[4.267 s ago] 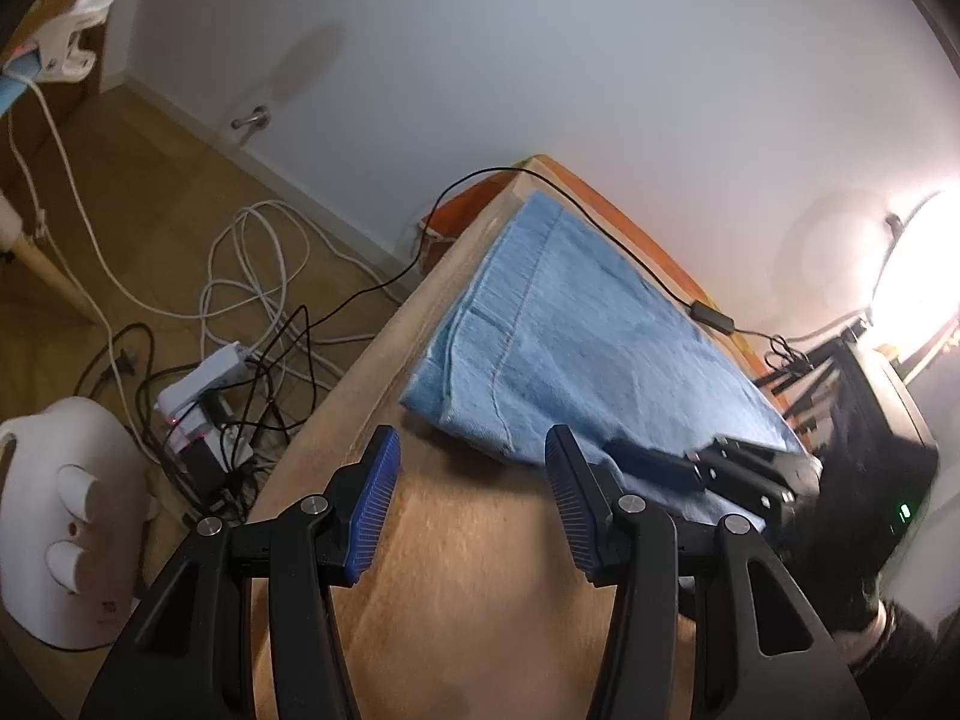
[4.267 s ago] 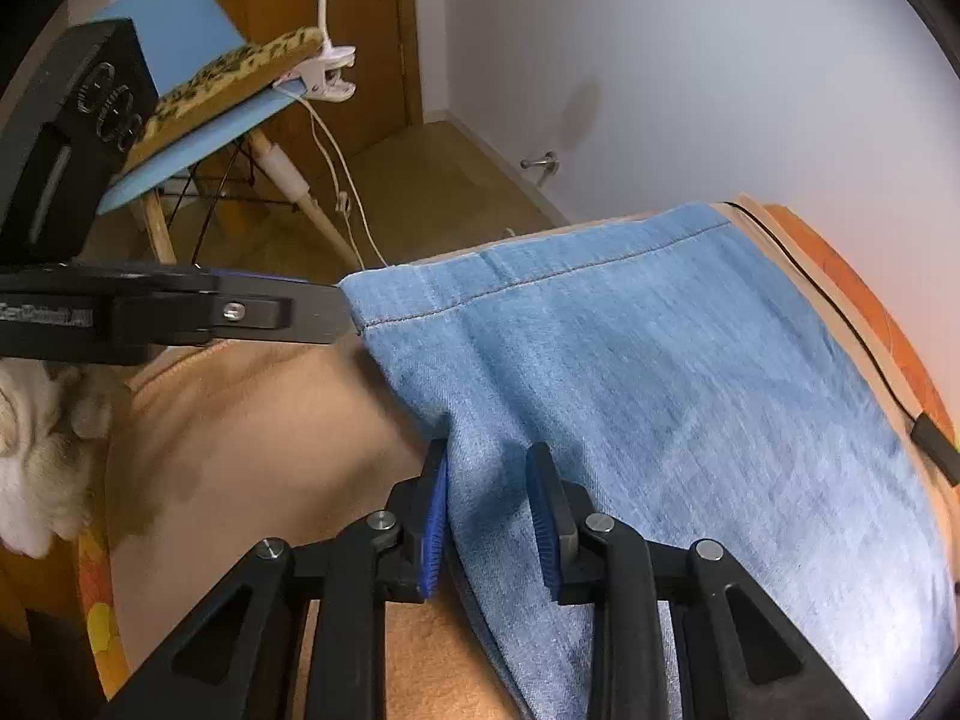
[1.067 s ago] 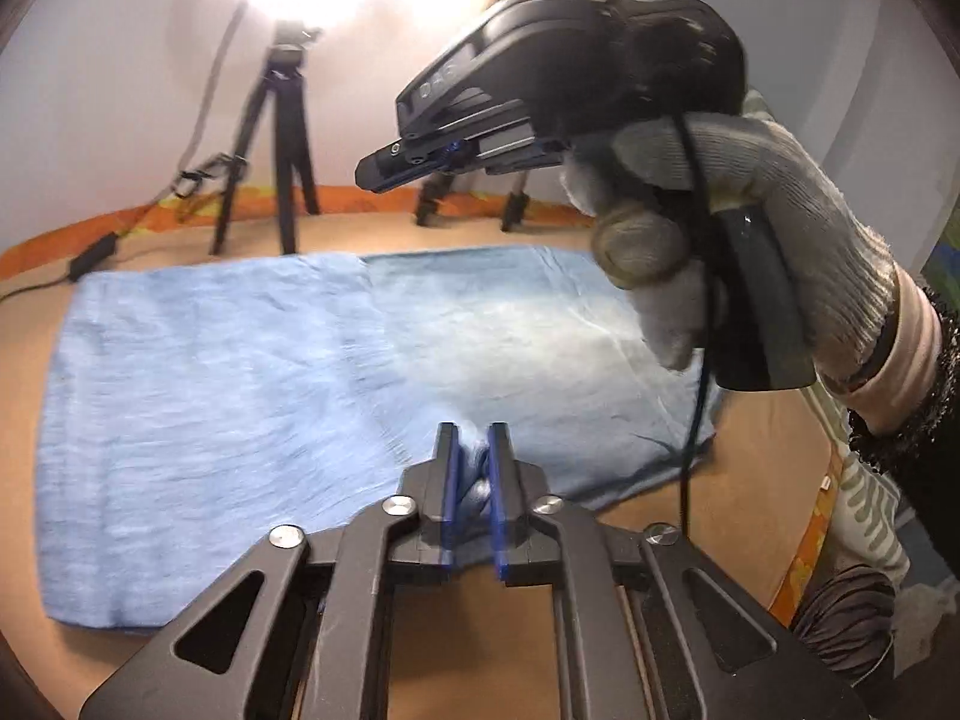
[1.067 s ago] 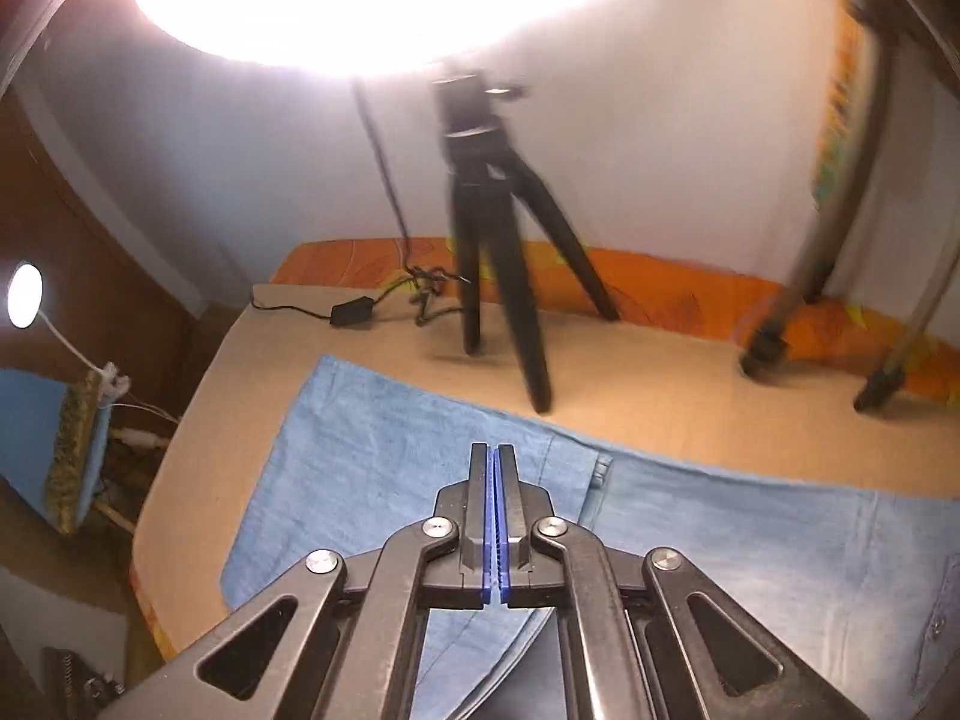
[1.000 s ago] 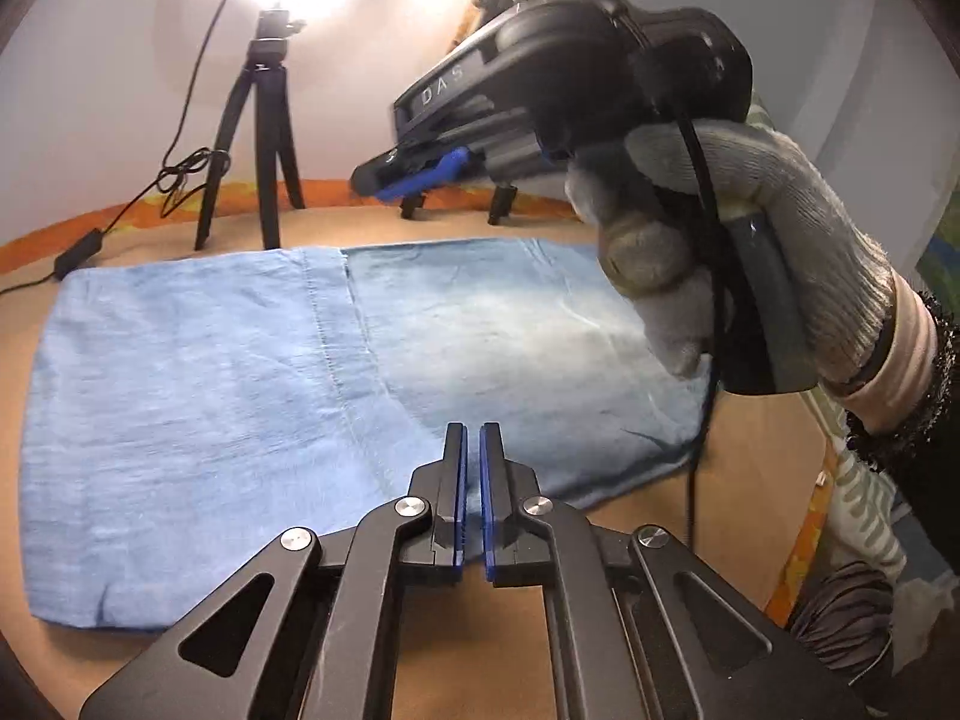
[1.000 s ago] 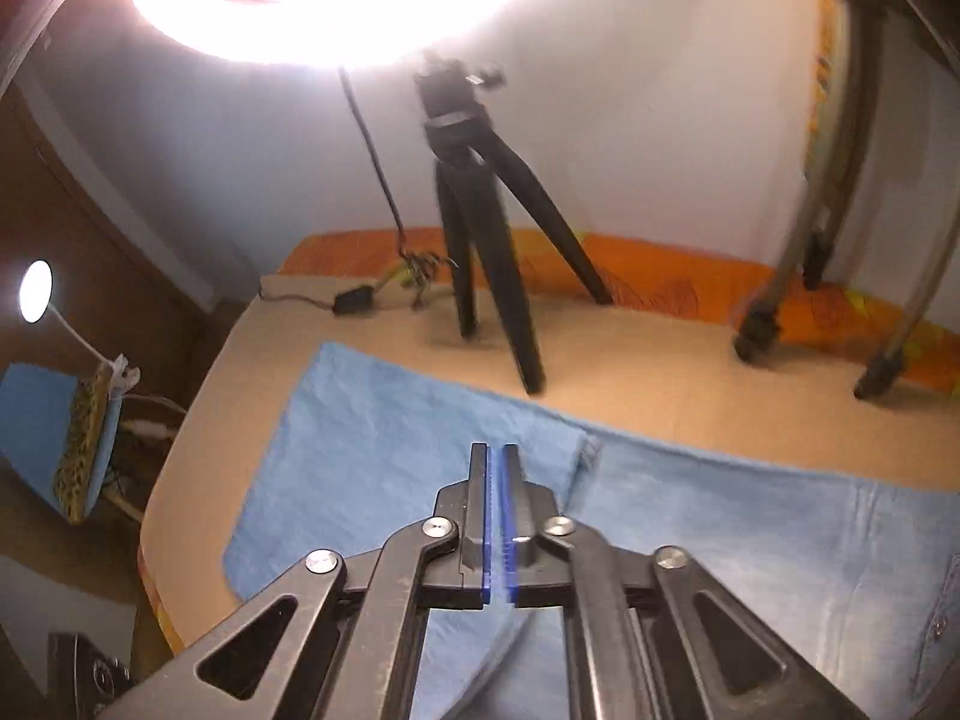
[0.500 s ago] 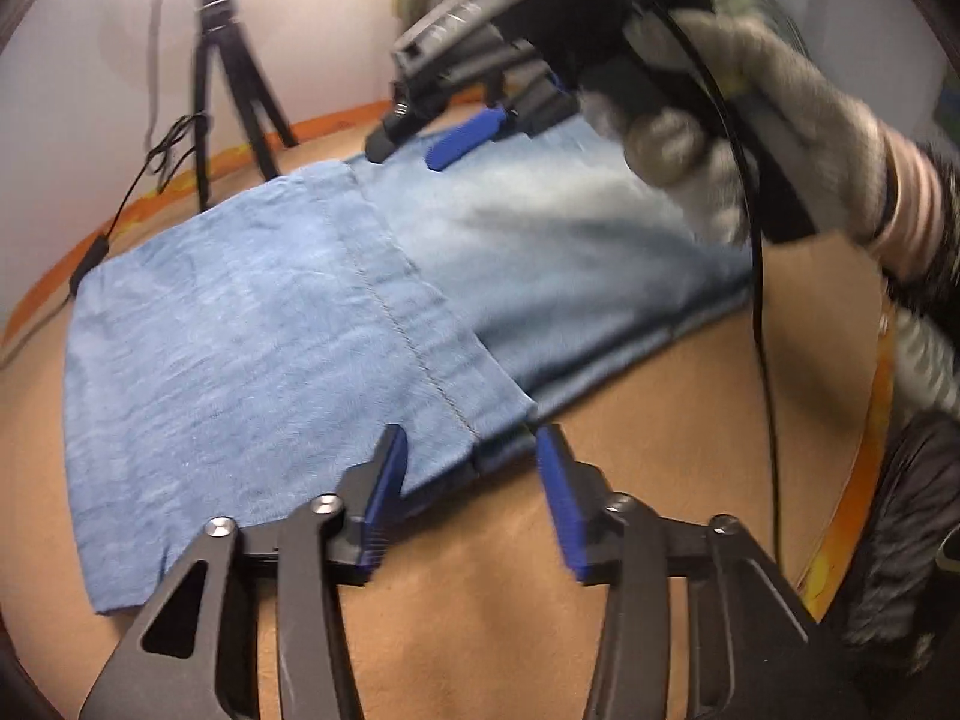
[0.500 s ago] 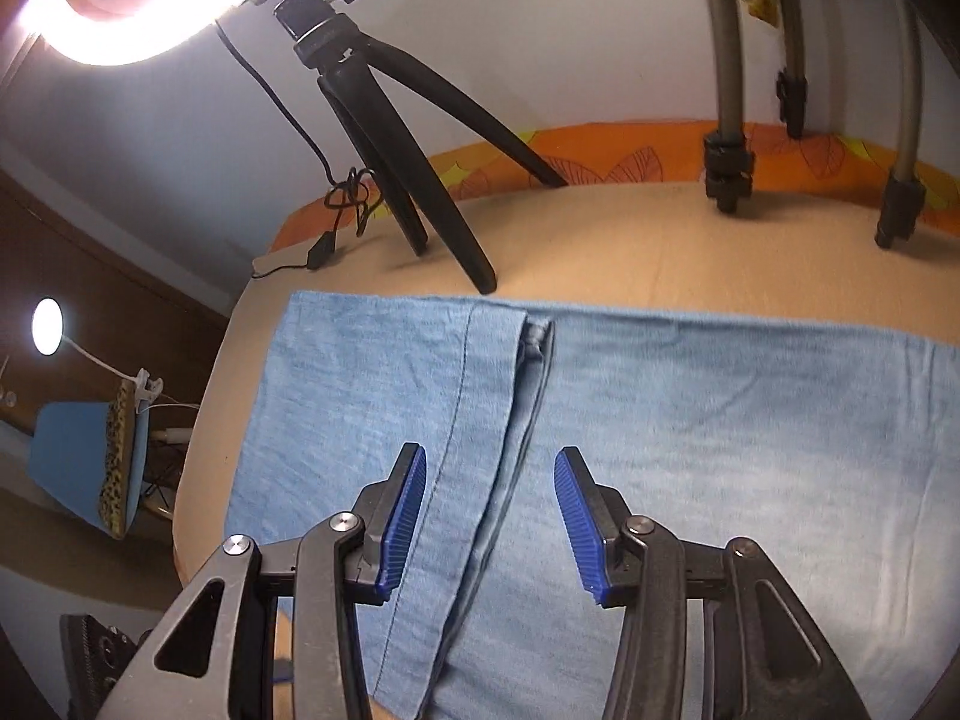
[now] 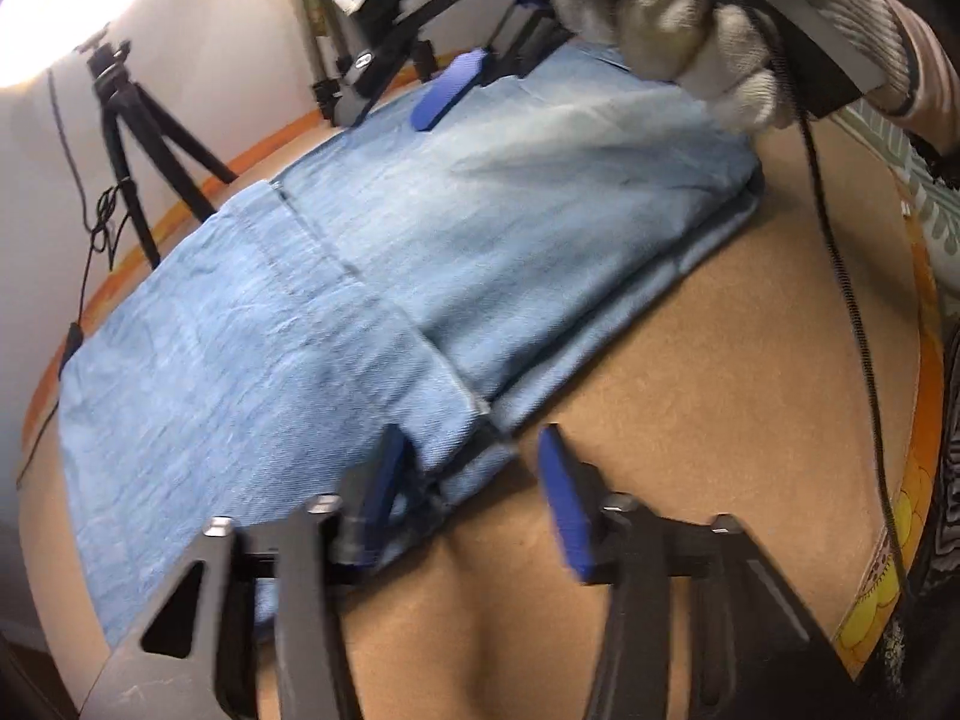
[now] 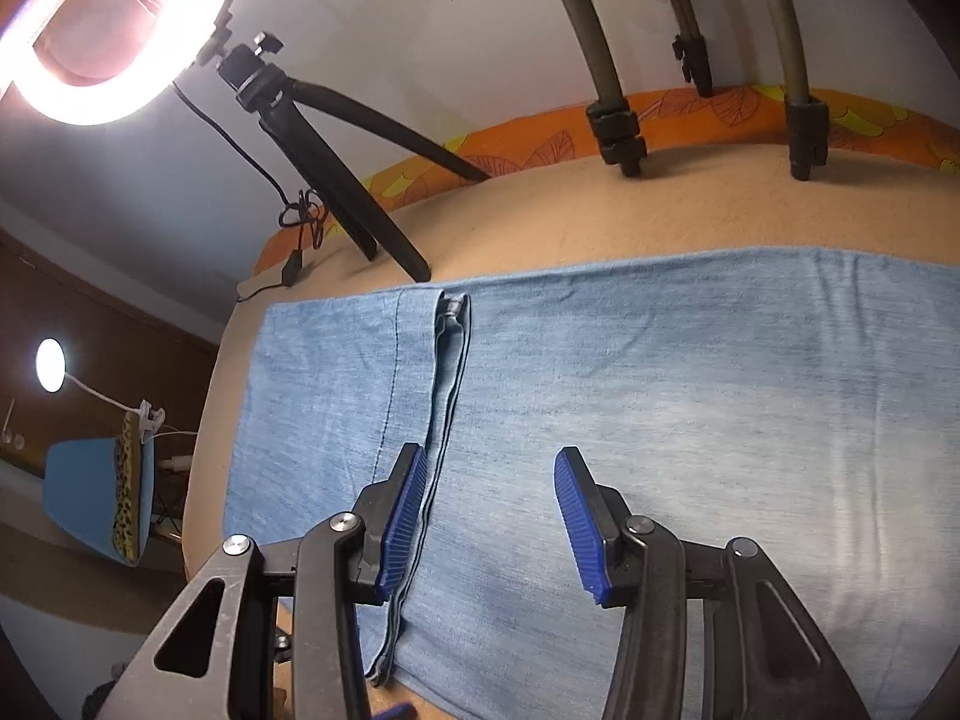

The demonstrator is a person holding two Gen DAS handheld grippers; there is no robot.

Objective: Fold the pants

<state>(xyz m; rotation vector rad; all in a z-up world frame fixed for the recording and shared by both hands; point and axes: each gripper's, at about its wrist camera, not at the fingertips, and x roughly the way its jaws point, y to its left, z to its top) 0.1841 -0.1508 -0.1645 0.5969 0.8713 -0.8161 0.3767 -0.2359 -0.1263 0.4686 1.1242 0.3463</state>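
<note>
On top of the tan bed cover point(image 9: 720, 396), the blue pants point(image 9: 288, 324) now lie flat with one end folded over the rest. A second ago both of my tools were pinched shut and up in the air. Now they have come down low over the cloth, and both have let go.

My left gripper point(image 9: 474, 480) is at the near edge of the pants, right where the folded hem point(image 10: 441, 396) ends. Its jaws sit partly apart and are closing a little now. The corner of the cloth lies between them, but I do not see the pads squeezing it.

My right gripper point(image 10: 492, 516) hangs over the middle of the pants, jaws about half apart, with nothing pinched. Its left pad is just beside the folded hem. The gloved hand point(image 9: 708, 42) holding it shows at the top of the left view.

I think this fold is done and laid down. Next I would grab the fold line with both tools and fold the pants over once more. The black tripod point(image 10: 336, 168) stands near the far edge, so I must be careful there.
</note>
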